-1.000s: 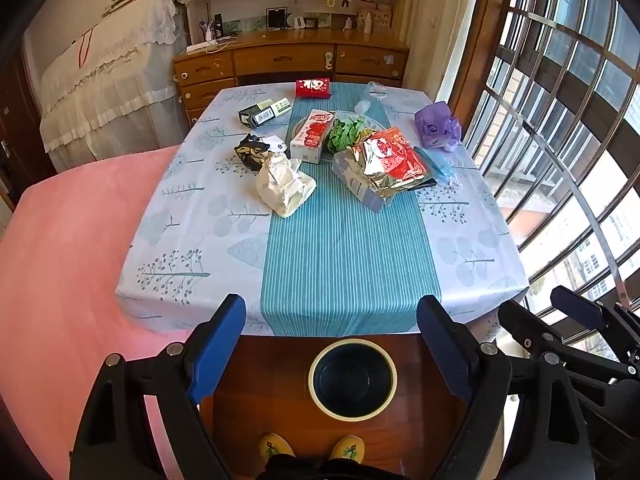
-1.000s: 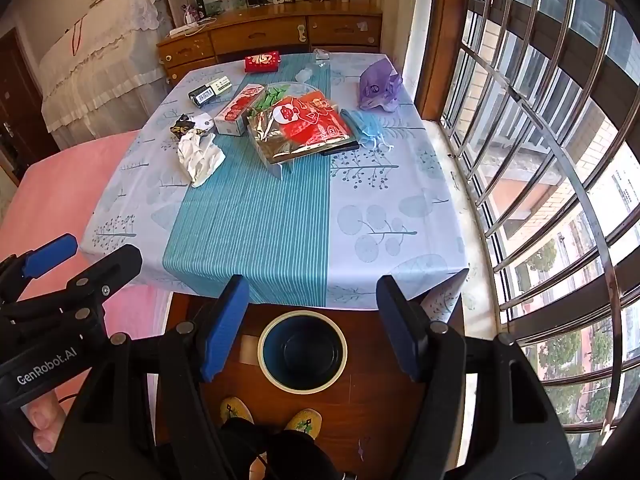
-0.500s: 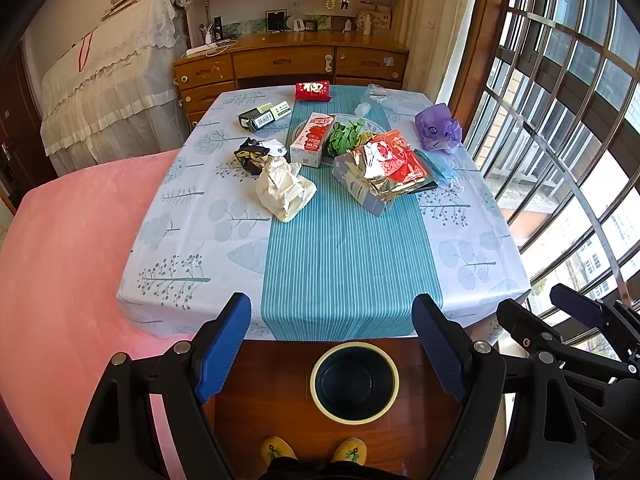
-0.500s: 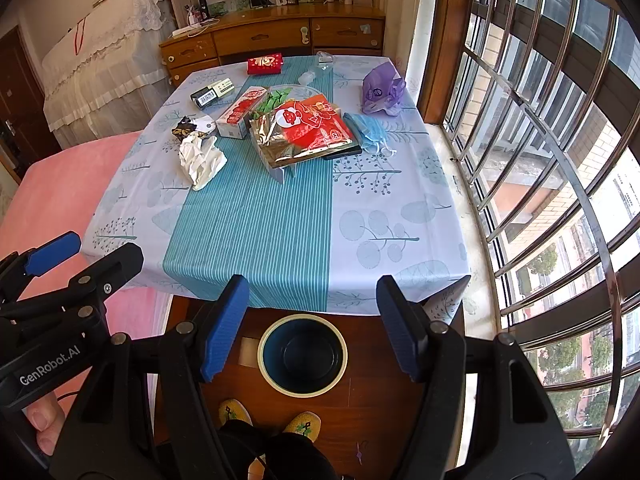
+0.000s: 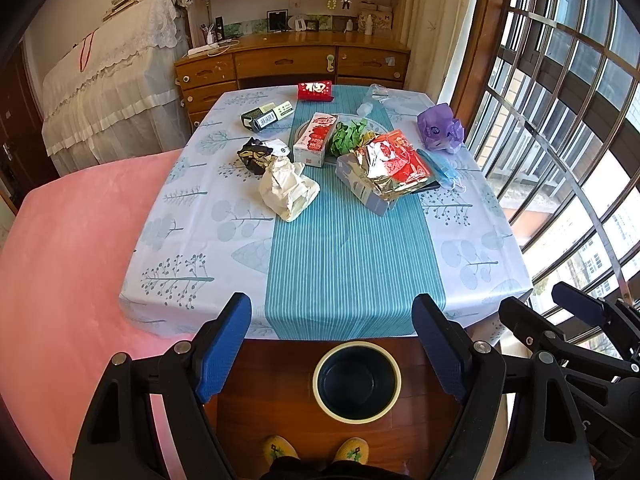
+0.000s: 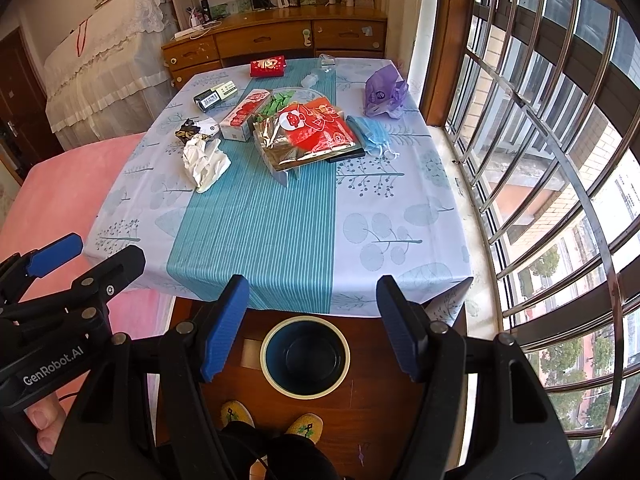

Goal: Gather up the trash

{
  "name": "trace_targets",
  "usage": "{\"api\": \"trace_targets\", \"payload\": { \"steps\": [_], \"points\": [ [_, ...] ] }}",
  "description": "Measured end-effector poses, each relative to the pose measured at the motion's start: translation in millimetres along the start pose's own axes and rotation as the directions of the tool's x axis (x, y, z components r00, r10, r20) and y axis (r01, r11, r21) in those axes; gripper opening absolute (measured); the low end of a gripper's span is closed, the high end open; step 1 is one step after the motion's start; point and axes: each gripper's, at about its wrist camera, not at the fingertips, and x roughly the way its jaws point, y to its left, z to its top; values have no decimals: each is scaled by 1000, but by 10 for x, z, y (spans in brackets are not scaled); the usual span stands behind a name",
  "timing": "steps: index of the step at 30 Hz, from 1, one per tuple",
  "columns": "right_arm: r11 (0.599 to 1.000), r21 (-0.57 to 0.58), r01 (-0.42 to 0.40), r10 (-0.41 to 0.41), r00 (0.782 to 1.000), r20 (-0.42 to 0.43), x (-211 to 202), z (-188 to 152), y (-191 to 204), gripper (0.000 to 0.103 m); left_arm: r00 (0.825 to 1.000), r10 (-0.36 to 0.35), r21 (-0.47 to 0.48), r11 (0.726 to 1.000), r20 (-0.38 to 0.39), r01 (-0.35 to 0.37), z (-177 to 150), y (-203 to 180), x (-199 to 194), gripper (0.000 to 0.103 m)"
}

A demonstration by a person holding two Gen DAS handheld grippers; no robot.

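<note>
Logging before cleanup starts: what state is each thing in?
Left gripper: open, empty.
Right gripper: open, empty.
Dark round bin with cream rim: upright, empty.
Crumpled white paper: on table.
Red foil snack bag: torn open.
Blue face mask: lying crumpled.

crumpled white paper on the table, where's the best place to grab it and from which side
Probably from above, across the raised, bunched middle of the white paper. It lies as a loose, puffy wad on the tablecloth, its flat tail pointing to the near edge, so the high folds give the jaws something to pinch. The left gripper is open and on its side of the table.
</note>
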Motion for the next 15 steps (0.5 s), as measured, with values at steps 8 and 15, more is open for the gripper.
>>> {"api": "trace_targets", "payload": {
  "steps": [8,15],
  "points": [
    [1000,0,0,0,1000,1,-9,-10,-8,64,1000,0,1,1000,2,0,-18,-1,10,84],
    [1000,1,-2,2,1000,2,-13,-4,-7,64,1000,-1,-2,1000,0,1,-26,7,17,84]
  ]
}}
